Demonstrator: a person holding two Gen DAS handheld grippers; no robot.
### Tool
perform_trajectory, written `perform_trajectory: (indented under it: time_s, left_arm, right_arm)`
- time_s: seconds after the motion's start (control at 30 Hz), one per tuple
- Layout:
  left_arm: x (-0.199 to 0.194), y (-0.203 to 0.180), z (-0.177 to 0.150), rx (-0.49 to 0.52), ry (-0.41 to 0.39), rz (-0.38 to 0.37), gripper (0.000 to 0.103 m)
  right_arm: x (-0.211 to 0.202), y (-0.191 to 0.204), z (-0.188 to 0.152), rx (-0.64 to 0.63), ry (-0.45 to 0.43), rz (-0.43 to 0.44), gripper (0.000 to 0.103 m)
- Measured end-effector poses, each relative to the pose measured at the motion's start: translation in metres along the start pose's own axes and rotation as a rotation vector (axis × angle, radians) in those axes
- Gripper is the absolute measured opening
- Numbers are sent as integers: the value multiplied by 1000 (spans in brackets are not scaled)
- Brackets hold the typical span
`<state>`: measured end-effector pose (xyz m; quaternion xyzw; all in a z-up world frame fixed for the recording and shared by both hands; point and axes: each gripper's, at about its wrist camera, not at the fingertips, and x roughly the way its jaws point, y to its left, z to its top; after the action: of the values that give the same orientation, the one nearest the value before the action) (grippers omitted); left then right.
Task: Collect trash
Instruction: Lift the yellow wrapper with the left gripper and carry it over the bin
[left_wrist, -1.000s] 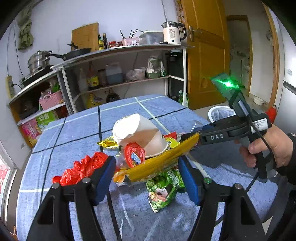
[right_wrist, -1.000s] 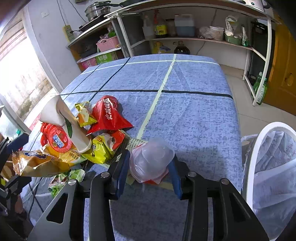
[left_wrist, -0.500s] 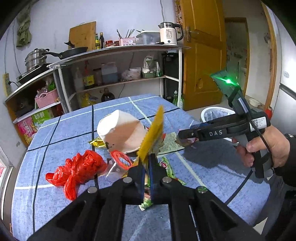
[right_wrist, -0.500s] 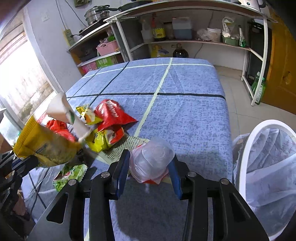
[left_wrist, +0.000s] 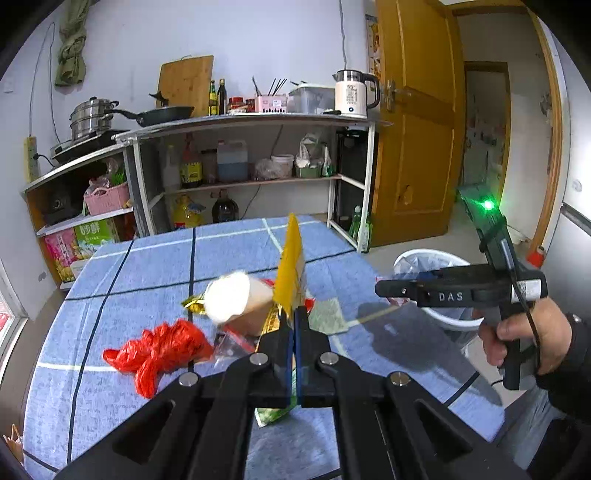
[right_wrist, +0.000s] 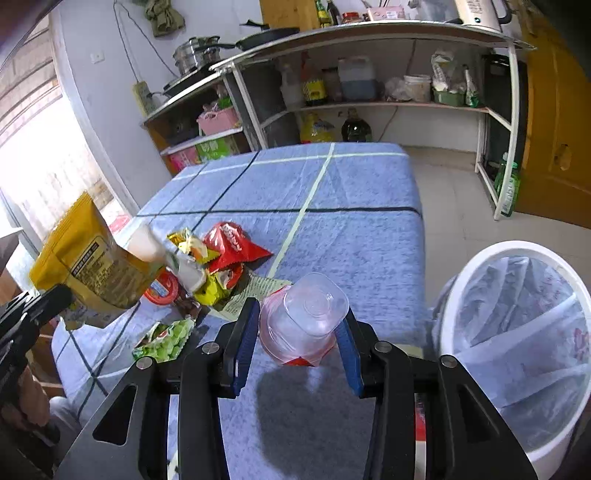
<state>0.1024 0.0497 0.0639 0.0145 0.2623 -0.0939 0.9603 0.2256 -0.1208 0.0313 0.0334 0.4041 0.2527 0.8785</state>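
- The left hand-held gripper (left_wrist: 294, 325) has its jaws pressed together on the lower edge of a yellow snack bag (left_wrist: 290, 264), which stands up edge-on above the trash pile; from the right wrist view the same bag shows its broad printed face at the far left.
- The right hand-held gripper (right_wrist: 297, 328) is clamped on a clear plastic cup (right_wrist: 303, 319), its blue pads (right_wrist: 243, 339) pressing the cup's sides, with something red showing beneath the cup.
- A person's hand (left_wrist: 528, 332) grips the right tool's handle, a green light glowing on top of it.
- Just beyond the left gripper lies the rest of the trash: a white paper cup (left_wrist: 236, 301) tipped on its side and blurred, a crumpled red plastic bag (left_wrist: 159, 349), a red snack wrapper (right_wrist: 234, 247), yellow wrappers (right_wrist: 212, 290), a green snack packet (right_wrist: 166, 339) and a printed paper sheet (left_wrist: 327, 315).
- All of it rests on a tabletop (right_wrist: 332, 206) covered in blue cloth crossed by dark and pale lines.
- Beside the tabletop's edge stands a white trash bin (right_wrist: 517, 332) lined with a translucent bag.
- Behind are metal kitchen shelves (left_wrist: 258, 122) carrying a frying pan, steamer pots, a kettle (left_wrist: 352, 94), bottles and jugs, with a pink basket lower down.
- A wooden cutting board leans against the white wall, and an orange-brown door (left_wrist: 417, 129) stands at the right.
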Motion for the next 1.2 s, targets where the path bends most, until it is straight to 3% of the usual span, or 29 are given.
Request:
perform_trajectory:
  time_s: [0.2,0.53,0.77,1.07,1.2]
  left_arm:
    - [9,-27,18,4,-13,-38,1]
    - [56,-92,47,29,-1,-180,1]
    - [114,-144,52,55,83,-275,1]
    - [167,-183,48,59,179,-349,3]
    - [176,-189,44,59,205,-369,4]
  right_arm:
    - [-29,-24,-4,40,-47,-21,42]
    - [-66,-89,-15,146,-85,-127,42]
    - [-66,-143,-38,246,-31,-203,42]
    - [-51,-177,-62,280,63,-300,43]
    - [-54,-186,-64,311,52,-318,56]
